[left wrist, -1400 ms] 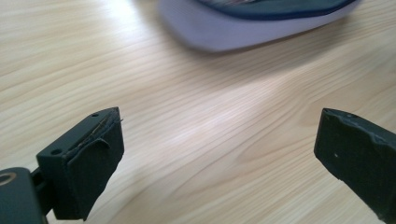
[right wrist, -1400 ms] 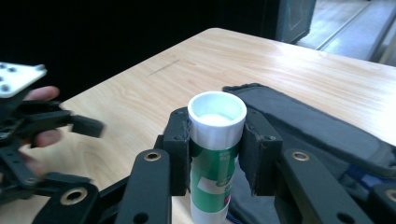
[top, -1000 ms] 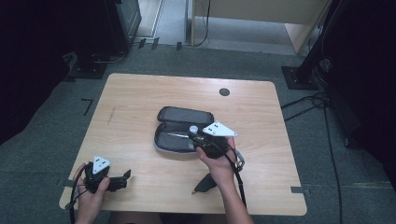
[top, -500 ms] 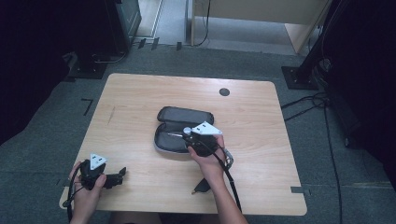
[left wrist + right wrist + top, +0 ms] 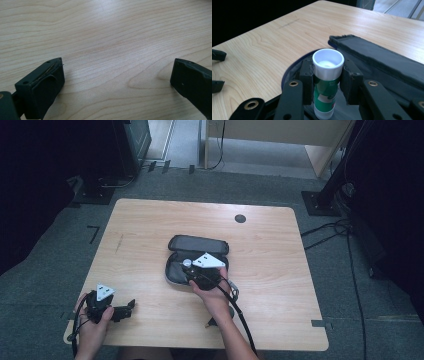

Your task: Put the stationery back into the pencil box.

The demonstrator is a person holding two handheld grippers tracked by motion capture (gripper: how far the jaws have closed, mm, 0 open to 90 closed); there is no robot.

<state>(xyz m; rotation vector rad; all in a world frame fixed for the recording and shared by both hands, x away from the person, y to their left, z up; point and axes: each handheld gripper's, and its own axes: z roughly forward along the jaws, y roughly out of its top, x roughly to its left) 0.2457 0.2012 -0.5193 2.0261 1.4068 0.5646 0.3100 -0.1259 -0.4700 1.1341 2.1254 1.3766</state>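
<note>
At frame centre, the right gripper point(image 5: 192, 272) clamps its fingers on a glue stick point(image 5: 326, 82) above the open pouch point(image 5: 197, 245), not yet released. The left gripper point(image 5: 125, 310), fingers wide, idles at the counter's point(image 5: 150, 220) lower left.

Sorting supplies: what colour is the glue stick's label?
Green label, white cap, on the glue stick; clearest in the right gripper view.

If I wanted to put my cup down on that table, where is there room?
The table is bare along its far edge, around the small dark disc, and down both sides of the open pencil case. The middle is crowded: the right gripper holds a glue stick over the case. The left gripper sits at the near left corner.
</note>
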